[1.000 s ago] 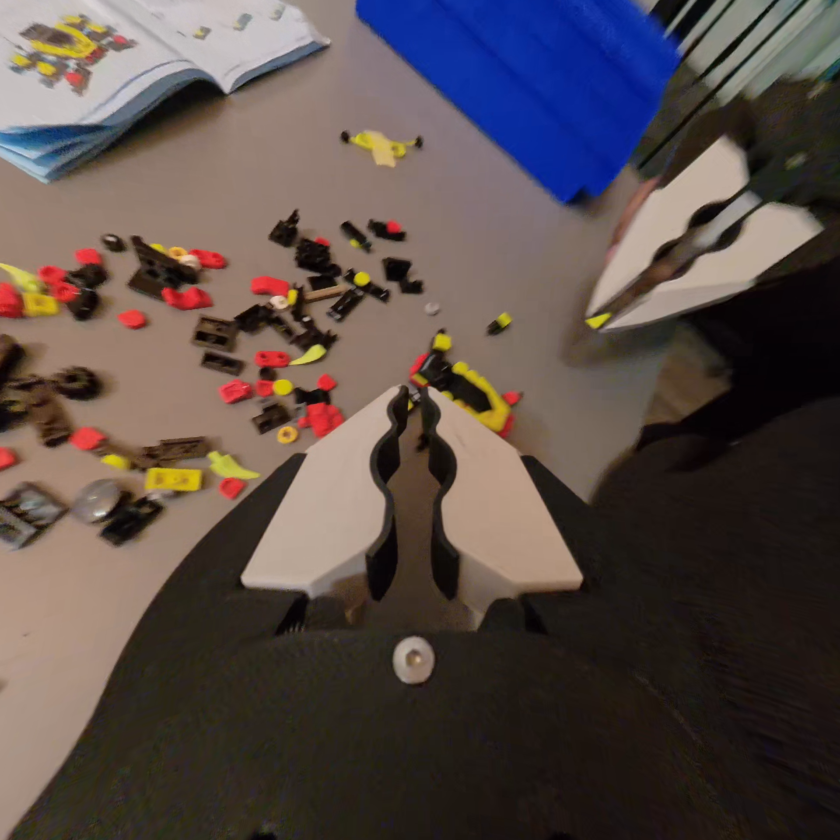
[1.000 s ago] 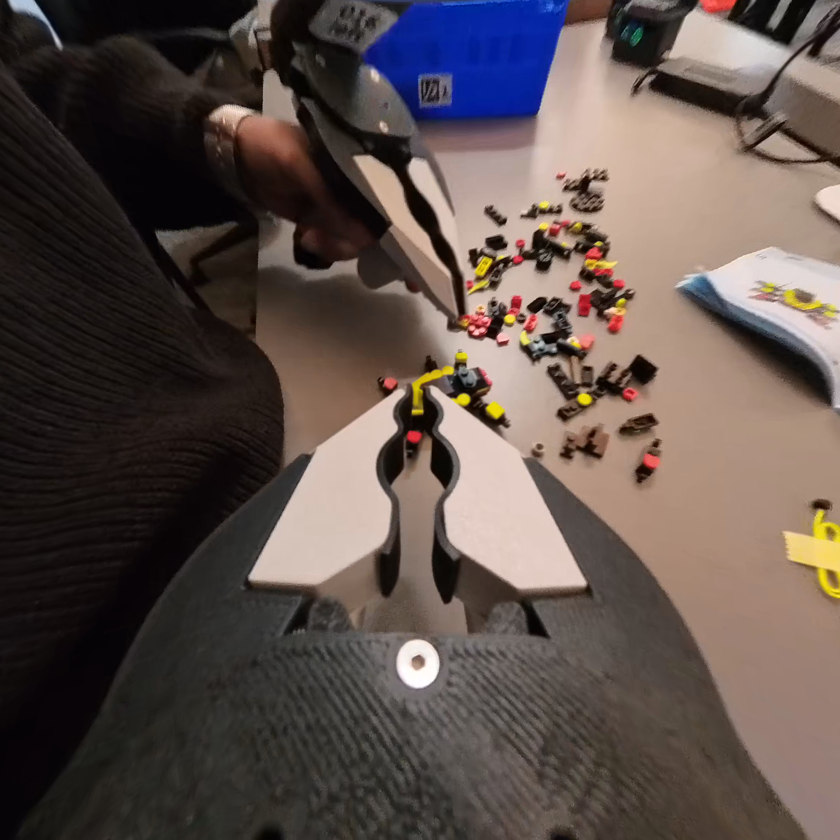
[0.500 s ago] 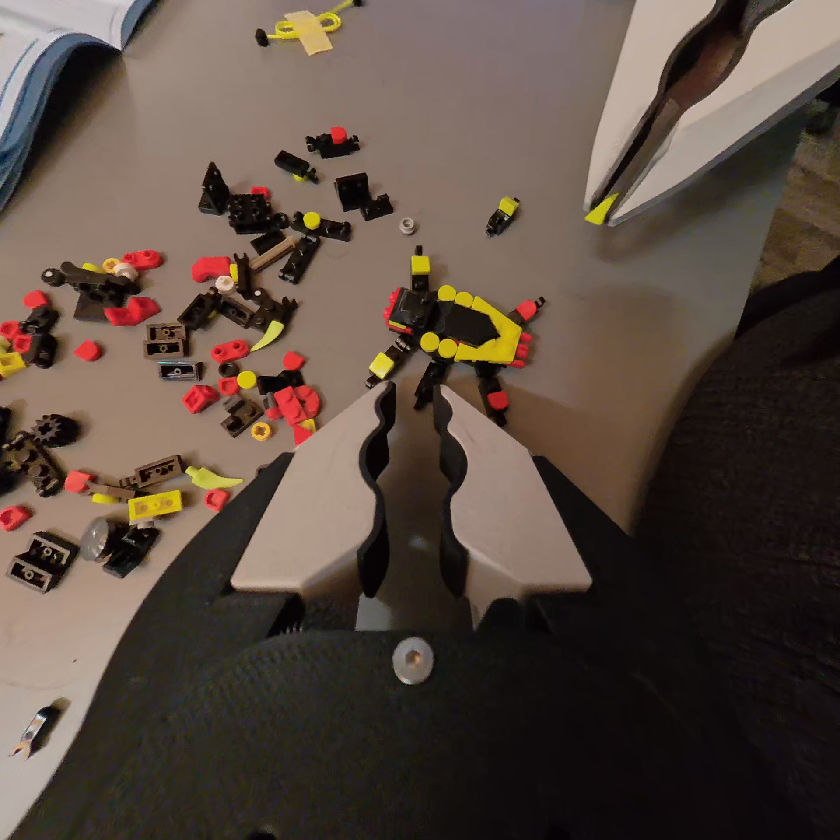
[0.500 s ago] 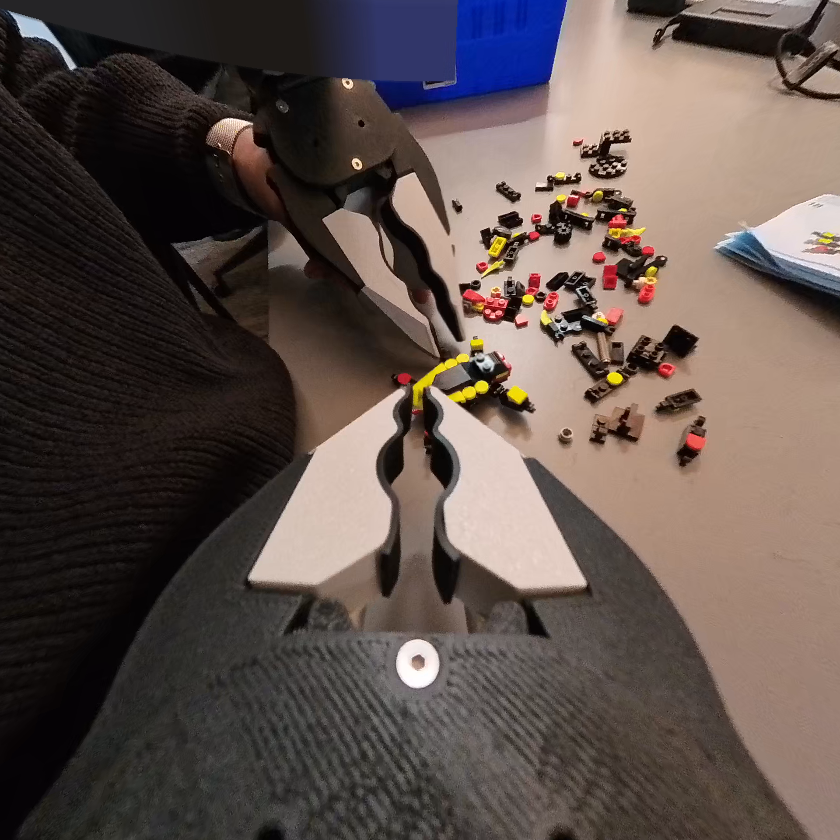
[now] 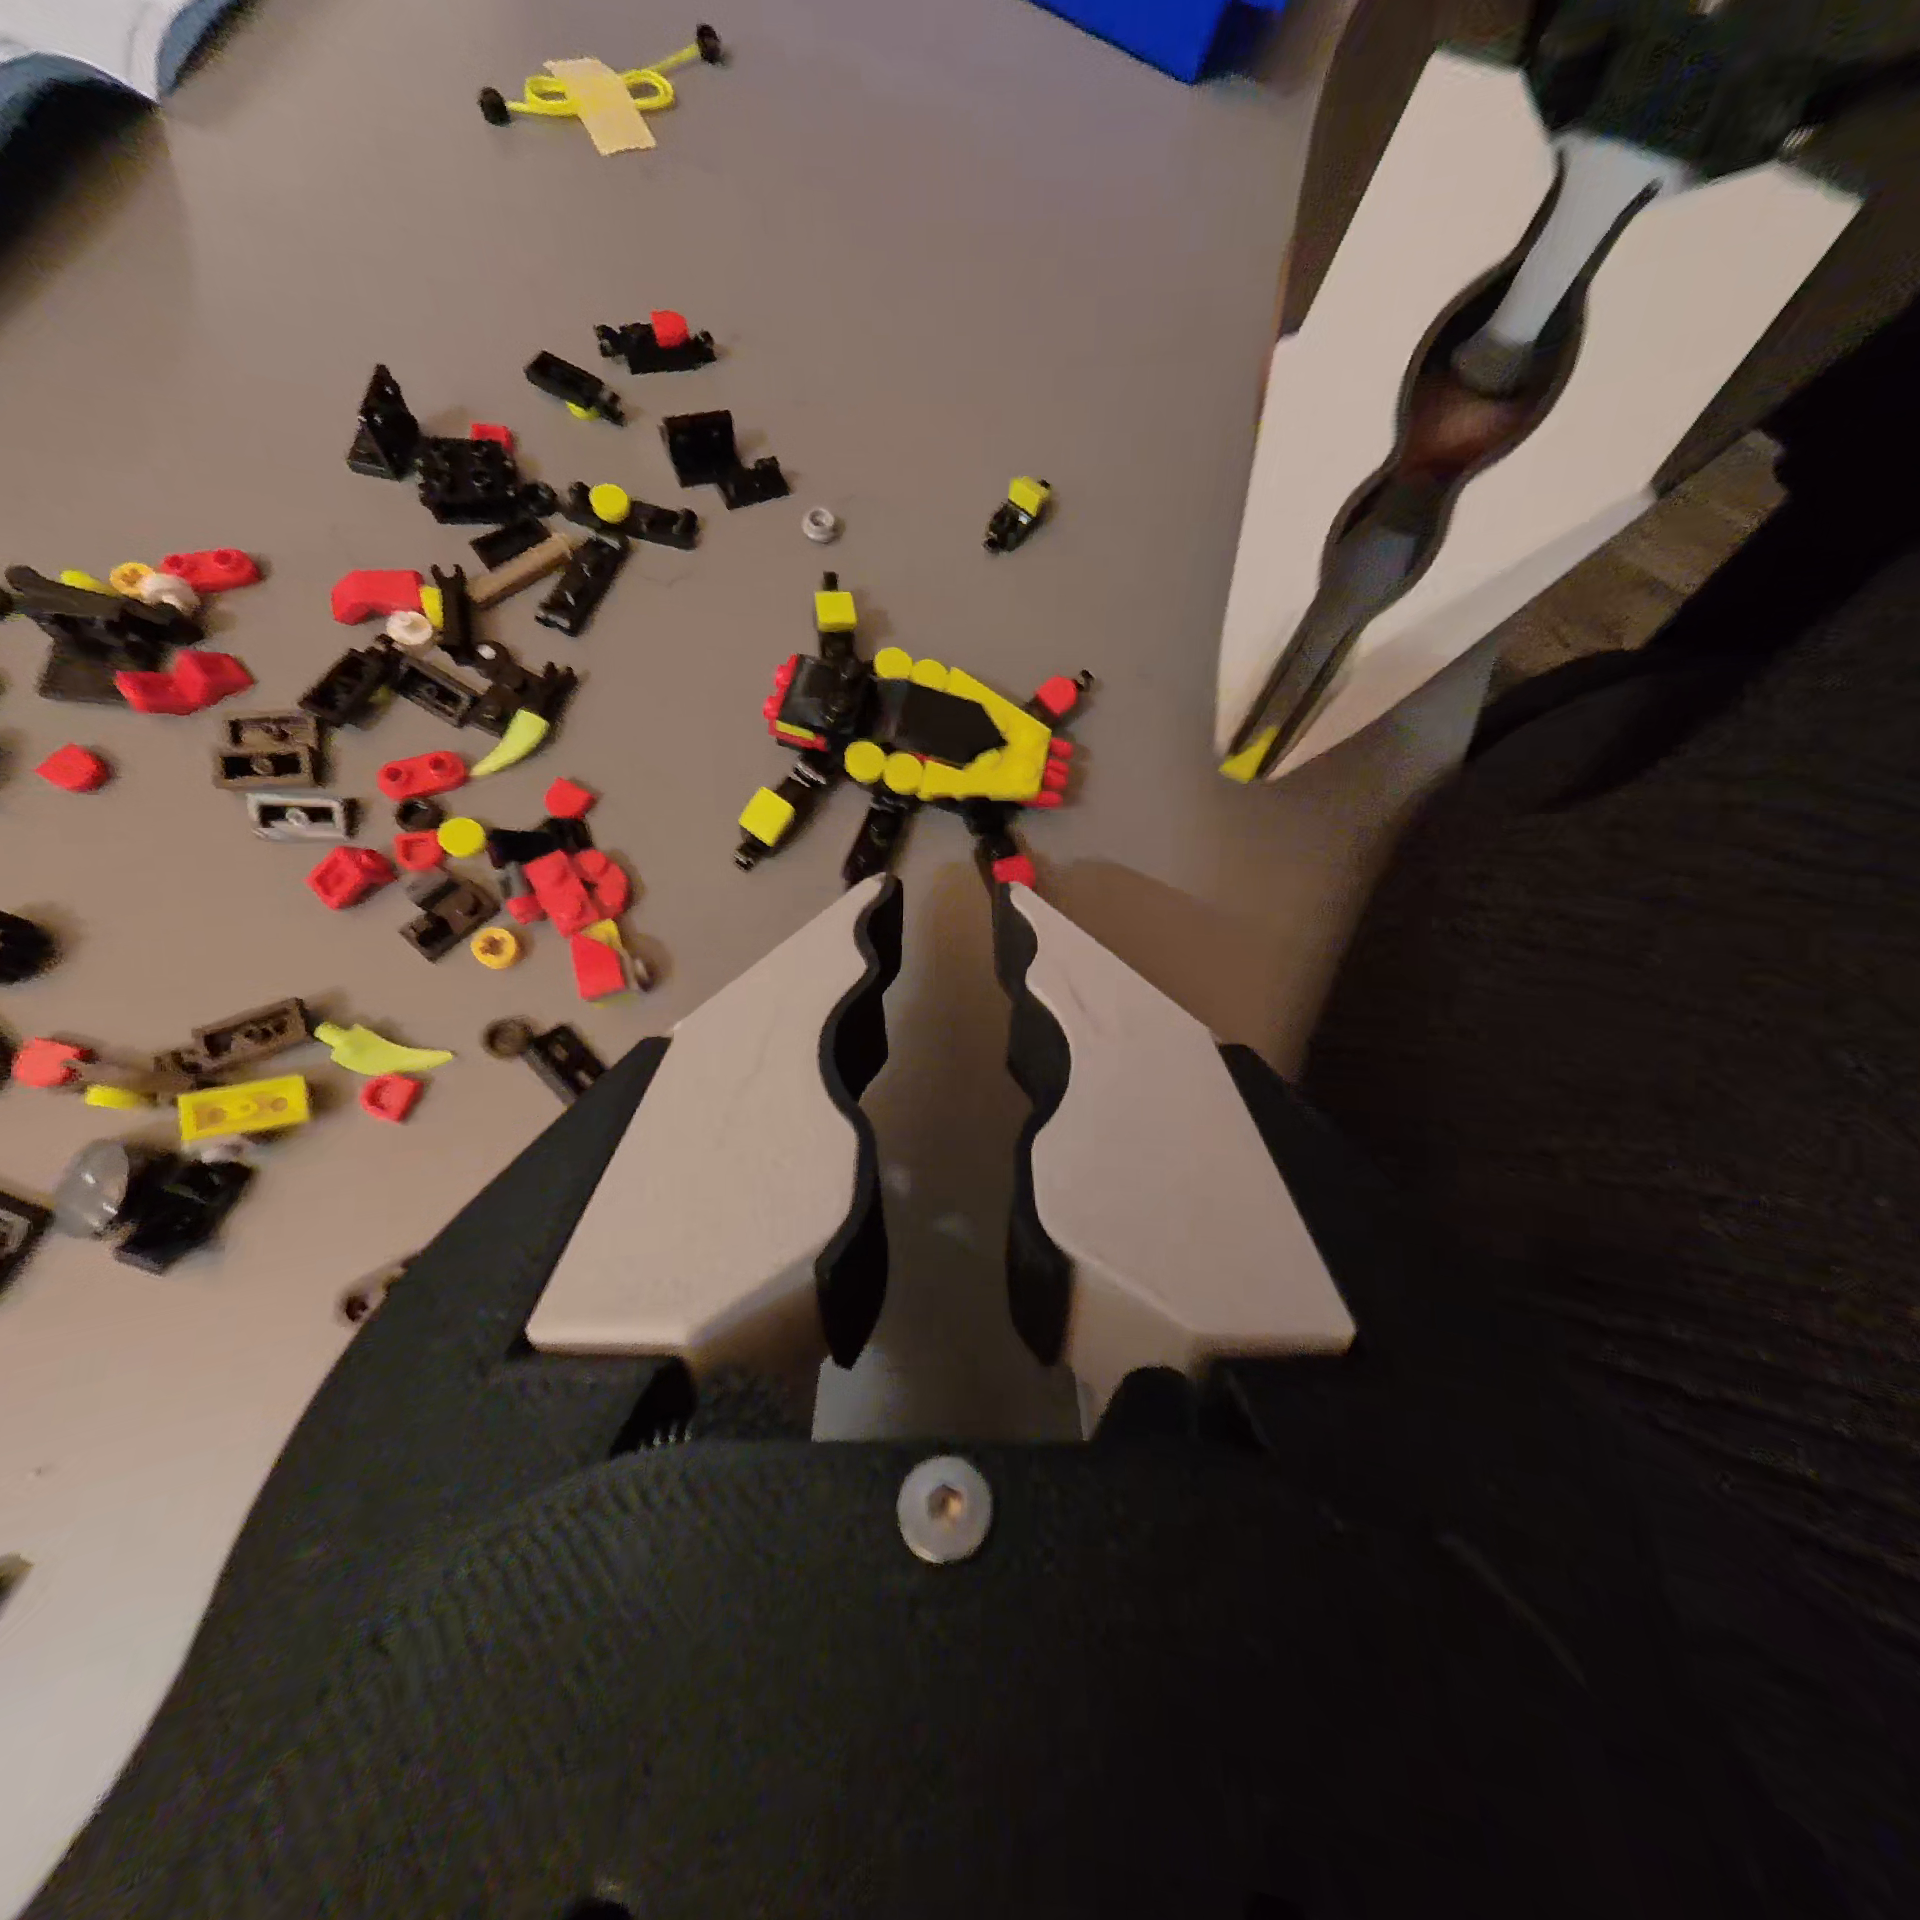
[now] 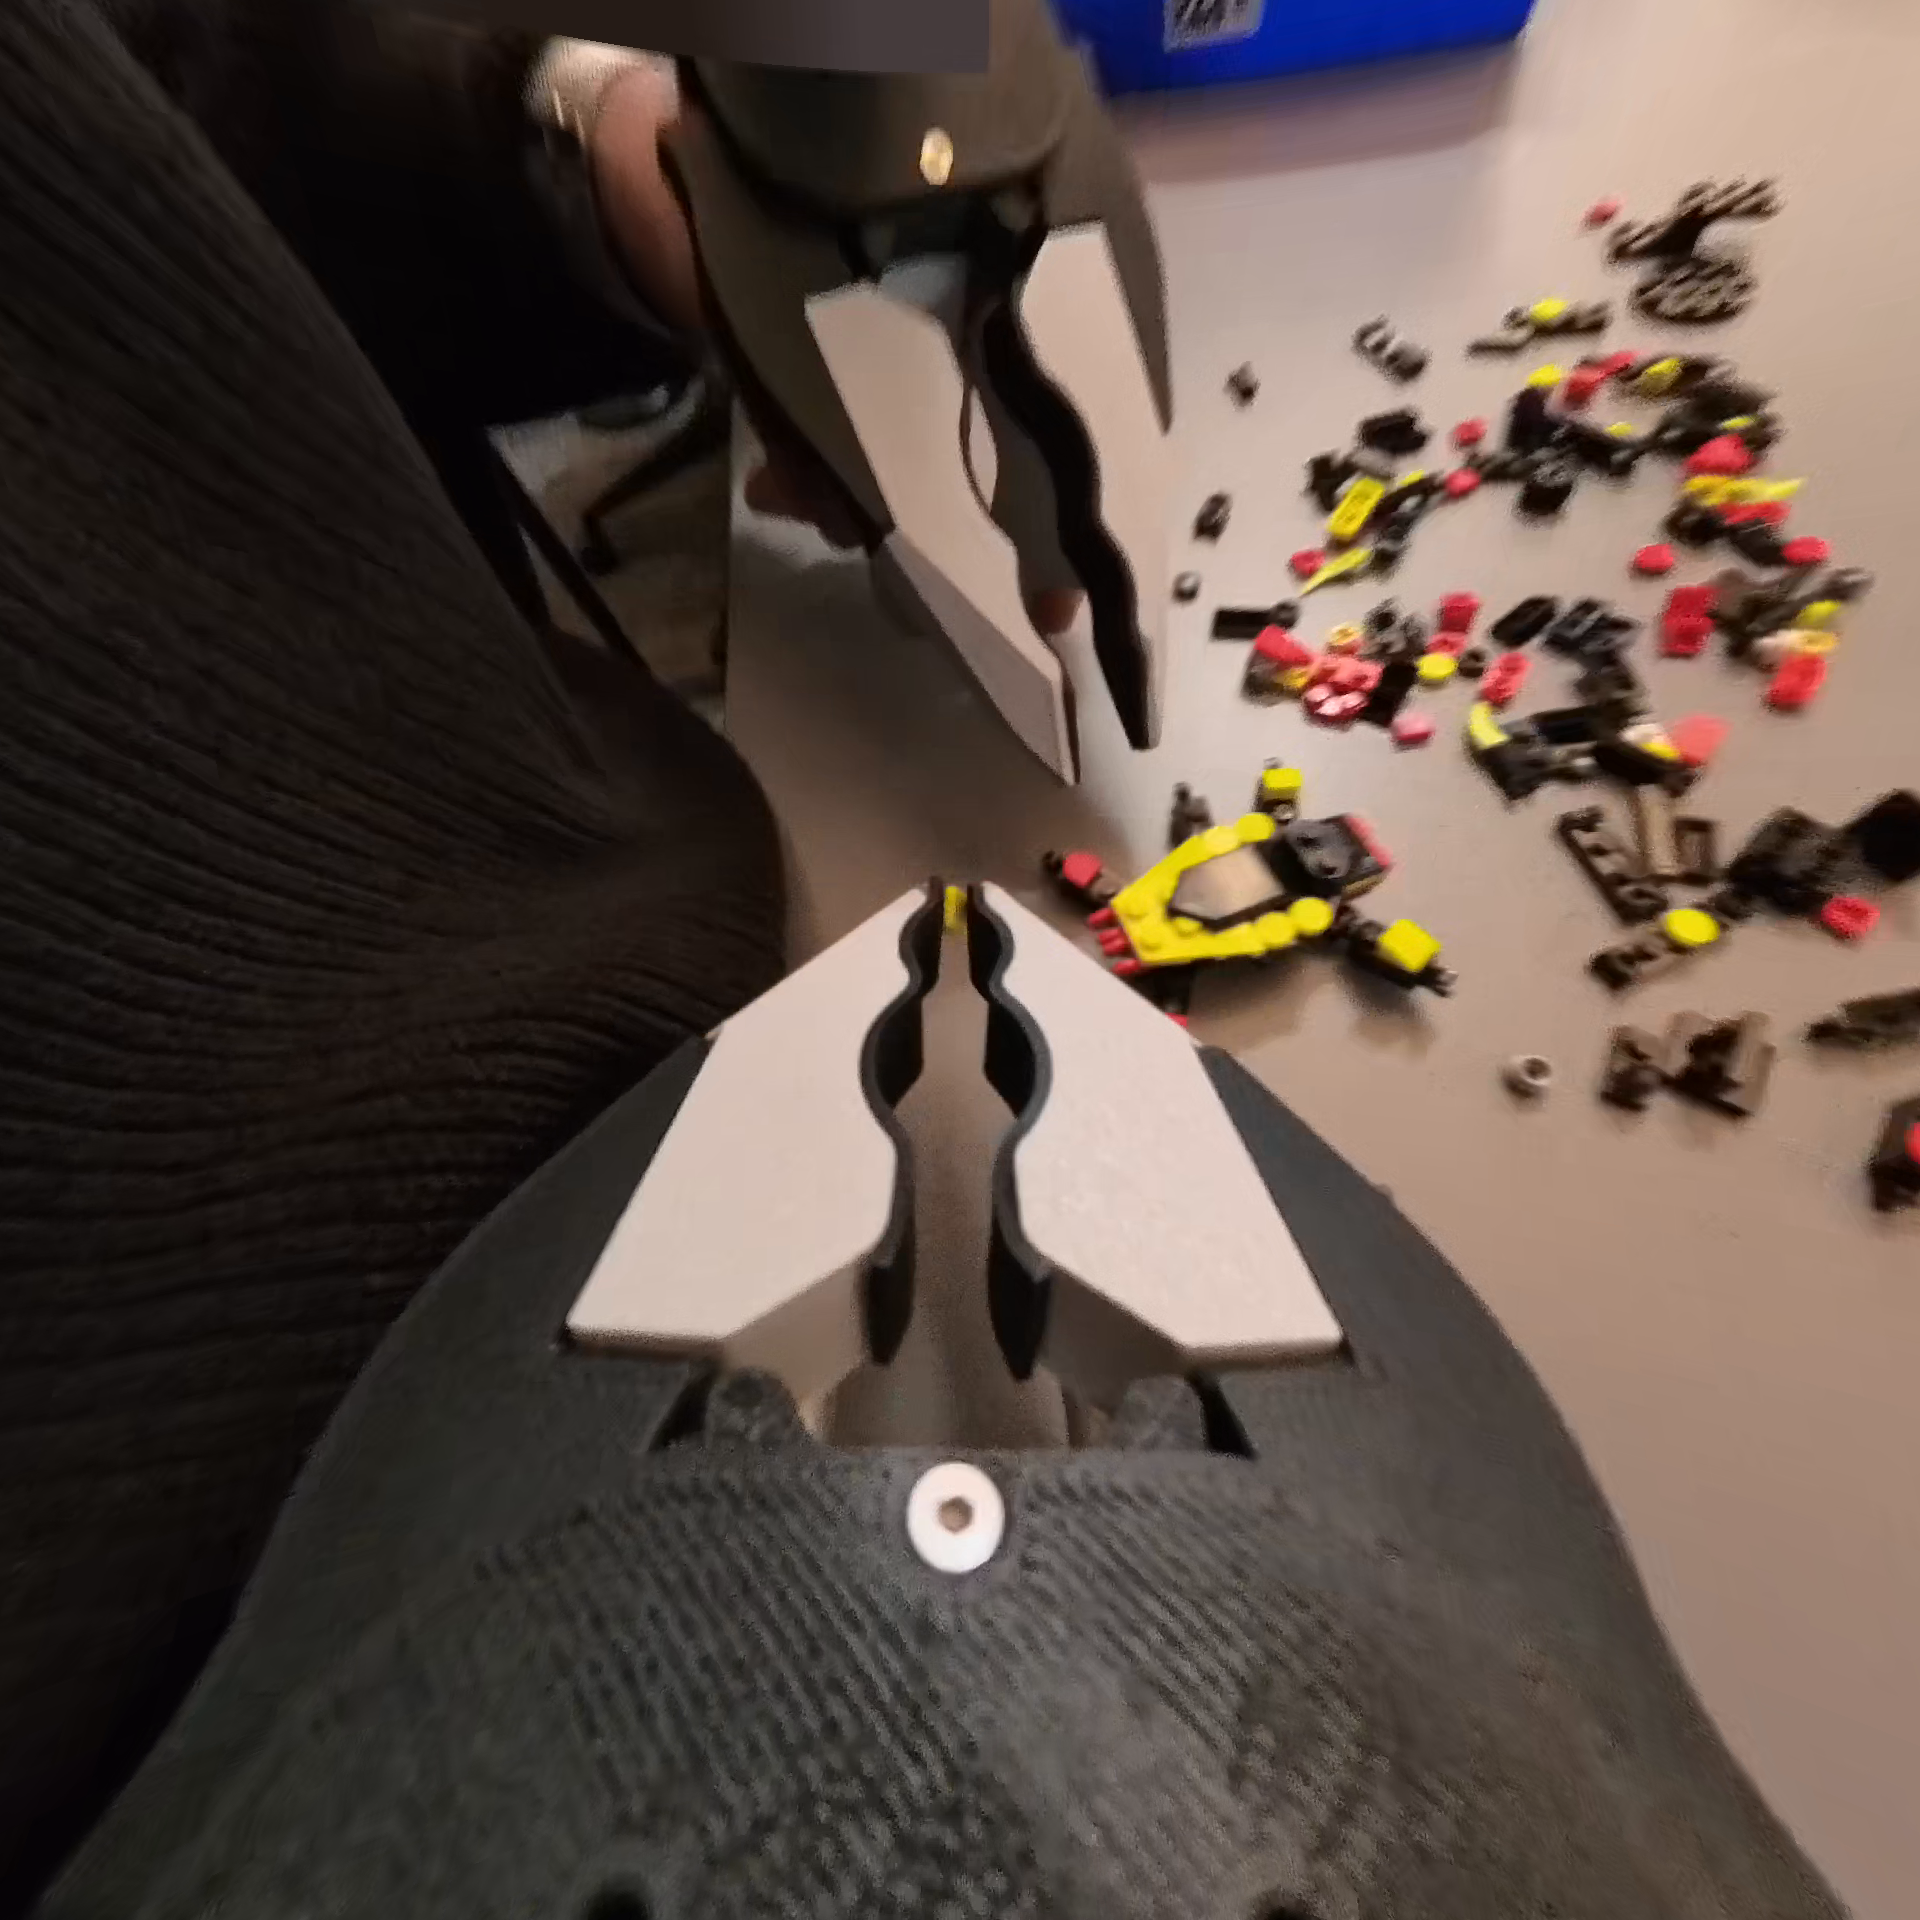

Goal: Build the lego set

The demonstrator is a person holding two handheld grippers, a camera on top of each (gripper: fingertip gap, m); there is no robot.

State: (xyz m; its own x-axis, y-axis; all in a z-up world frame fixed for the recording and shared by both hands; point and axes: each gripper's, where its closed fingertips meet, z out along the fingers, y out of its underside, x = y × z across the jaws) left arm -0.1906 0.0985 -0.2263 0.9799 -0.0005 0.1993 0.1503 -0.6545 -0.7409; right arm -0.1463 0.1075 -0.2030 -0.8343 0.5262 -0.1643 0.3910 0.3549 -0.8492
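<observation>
A partly built yellow, black and red lego model point(image 5: 914, 738) lies on the grey table point(image 5: 935, 260) near its edge. My left gripper point(image 5: 951, 891) is open and empty, its tips just short of the model's near legs. My right gripper point(image 5: 1252, 764) hangs to the right of the model, shut on a small yellow piece point(image 5: 1245, 766). In the right wrist view the right gripper point(image 6: 953, 896) pinches that yellow piece point(image 6: 953, 906), with the model point(image 6: 1226, 899) to its right and the left gripper point(image 6: 1107, 756) above it.
Many loose black, red and yellow lego pieces point(image 5: 468, 727) lie left of the model, also in the right wrist view point(image 6: 1558, 623). A yellow cord with tape point(image 5: 603, 94), an instruction booklet point(image 5: 83, 42) and a blue bin point(image 5: 1174, 31) lie farther back. A dark sleeve point(image 6: 312, 727) fills the near side. About 6 cm separates my left fingertips from my right.
My left gripper has opened wider and come in close to the model's near side. My right gripper, still holding the yellow piece, has come down closer to the model's right side.
</observation>
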